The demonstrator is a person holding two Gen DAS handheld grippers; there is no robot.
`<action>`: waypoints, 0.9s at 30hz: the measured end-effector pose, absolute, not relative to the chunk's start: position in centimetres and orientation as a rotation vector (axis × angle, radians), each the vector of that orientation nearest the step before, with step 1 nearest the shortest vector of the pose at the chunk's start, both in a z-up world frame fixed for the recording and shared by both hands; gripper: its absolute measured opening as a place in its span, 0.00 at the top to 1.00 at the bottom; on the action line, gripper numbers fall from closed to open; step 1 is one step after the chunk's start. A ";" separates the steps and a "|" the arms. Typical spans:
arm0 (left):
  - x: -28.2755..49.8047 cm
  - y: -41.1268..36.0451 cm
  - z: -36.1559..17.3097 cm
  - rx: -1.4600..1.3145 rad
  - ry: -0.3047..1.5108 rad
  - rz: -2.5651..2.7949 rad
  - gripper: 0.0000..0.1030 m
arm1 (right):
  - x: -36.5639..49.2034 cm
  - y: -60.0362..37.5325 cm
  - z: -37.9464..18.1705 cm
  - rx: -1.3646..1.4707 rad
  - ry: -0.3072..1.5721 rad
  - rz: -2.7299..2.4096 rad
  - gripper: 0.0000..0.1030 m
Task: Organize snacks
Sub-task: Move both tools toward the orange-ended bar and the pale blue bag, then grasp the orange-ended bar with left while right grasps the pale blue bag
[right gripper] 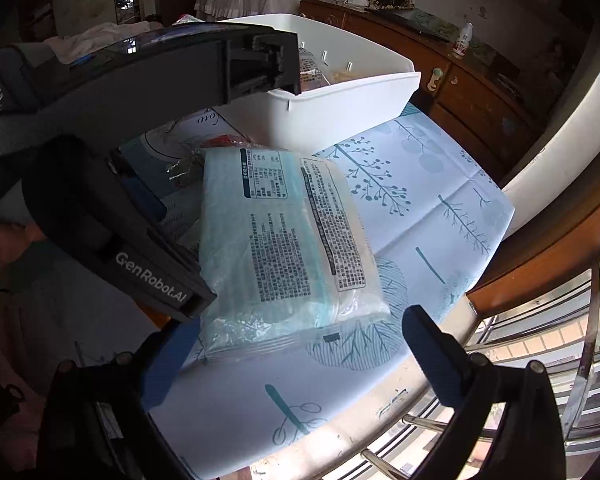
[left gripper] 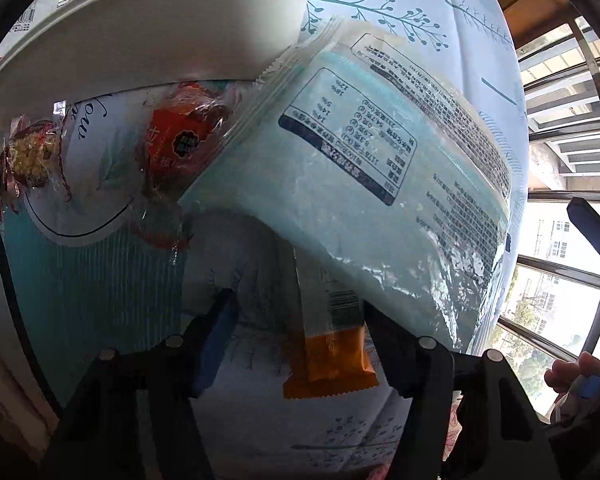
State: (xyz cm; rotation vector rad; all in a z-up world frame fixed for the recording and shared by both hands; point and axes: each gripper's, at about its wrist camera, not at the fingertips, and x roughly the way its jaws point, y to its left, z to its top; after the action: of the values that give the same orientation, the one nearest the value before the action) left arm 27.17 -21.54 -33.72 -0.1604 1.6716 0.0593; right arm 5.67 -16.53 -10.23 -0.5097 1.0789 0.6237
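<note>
Item one: large pale blue packet, printed back up, lying on the worktop whose cloth is white with teal branch prints; in my left wrist view the same packet fills the middle, tilted, one corner reaching over toward the white bin. Item two: orange-and-white snack bar, partly tucked under the blue packet's near edge, lying between my left fingers. My left gripper stands wide open, holding nothing; its right finger sits just beside the bar, though I cannot tell if it touches. Item three: red wrapped sweet beside the blue packet, near the bin's base. Item four: clear-wrapped snack with pale crumbly contents, farther left. Item five: white plastic bin, standing at the far end of the worktop, some packets visible inside. My right gripper hangs over the worktop's near edge, fingers spread wide and empty, the blue packet just ahead of them.
</note>
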 end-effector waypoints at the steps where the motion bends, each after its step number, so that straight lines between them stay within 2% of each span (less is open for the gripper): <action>1: 27.5 -21.7 -33.7 -0.147 1.666 0.062 0.43 | 5.7 -16.4 -10.4 -0.509 1.082 0.626 0.01; 3: 27.9 -22.0 -33.7 -0.125 1.661 0.070 0.49 | 5.8 -16.4 -10.5 -0.504 1.084 0.628 0.01; 5: 28.1 -22.0 -33.6 -0.113 1.661 0.079 0.60 | 6.0 -16.3 -10.6 -0.505 1.087 0.631 0.01; 8: 28.3 -21.6 -33.5 -0.141 1.657 0.065 0.63 | 6.2 -16.3 -10.7 -0.505 1.088 0.626 0.01; 22: 25.7 -16.6 -32.0 -0.270 1.639 0.072 0.64 | 7.0 -13.4 -12.4 -0.554 1.114 0.607 0.01; 25: 24.8 -15.8 -31.4 -0.290 1.628 0.078 0.67 | 7.3 -12.7 -13.2 -0.561 1.133 0.587 0.01; 26: 24.3 -15.8 -31.2 -0.295 1.624 0.080 0.67 | 7.4 -12.5 -13.5 -0.559 1.138 0.573 0.02; 27: 24.2 -15.7 -31.0 -0.303 1.620 0.078 0.67 | 7.5 -12.4 -13.7 -0.555 1.148 0.562 0.07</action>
State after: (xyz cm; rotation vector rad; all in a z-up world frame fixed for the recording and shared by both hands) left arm 24.15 -15.67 -31.00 -0.3030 1.6203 0.0781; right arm 7.54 -12.39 -13.68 -0.5549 1.1482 0.5615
